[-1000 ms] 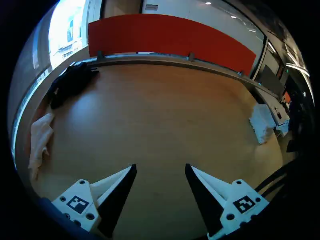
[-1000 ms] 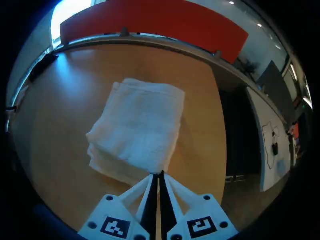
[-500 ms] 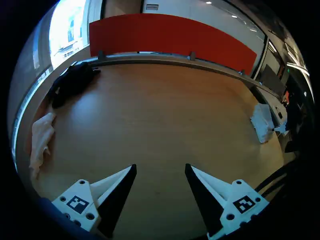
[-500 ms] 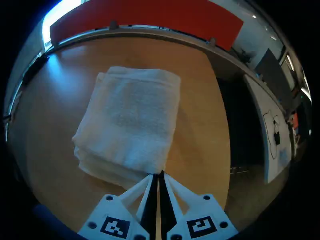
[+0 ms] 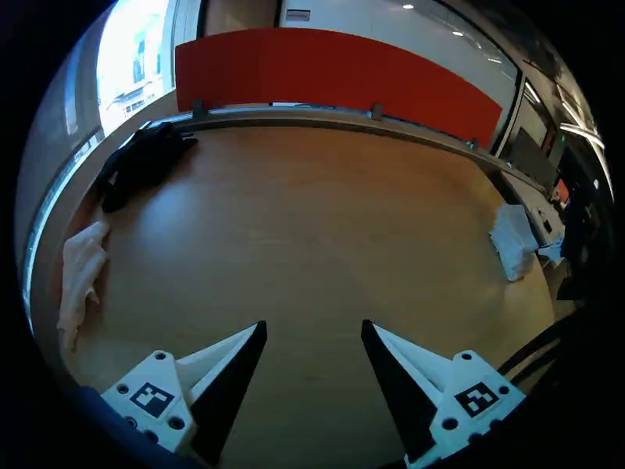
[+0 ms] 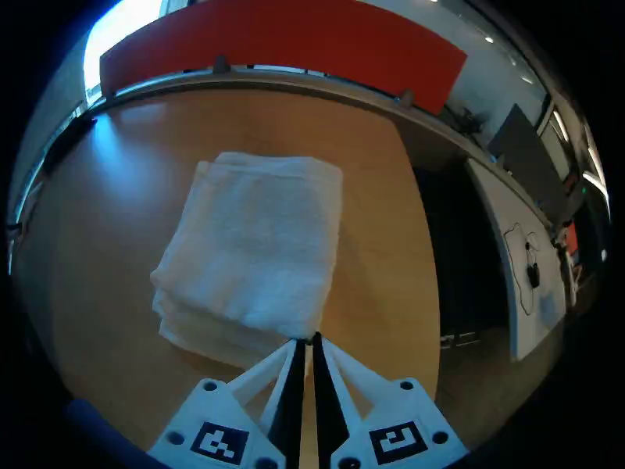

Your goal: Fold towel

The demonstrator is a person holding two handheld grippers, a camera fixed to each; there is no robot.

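A white towel [image 6: 250, 250], folded into a thick rectangle, lies on the wooden table [image 6: 101, 234] in the right gripper view. My right gripper [image 6: 307, 341] is shut, its tips pinching the towel's near corner. In the left gripper view my left gripper [image 5: 312, 328] stands open above bare table [image 5: 312, 219], with nothing between its fingers. A white folded cloth [image 5: 512, 241] lies far off at that table's right edge.
A crumpled white cloth [image 5: 78, 270] and a black bundle [image 5: 141, 160] lie along the table's left side. A red panel [image 5: 336, 70] stands behind the far edge. The table's right edge drops to a dark floor [image 6: 453, 258] beside a white desk [image 6: 523, 273].
The right gripper has shifted slightly with the towel's corner staying at its tips, so the towel sits a little straighter in view. The left gripper has barely moved.
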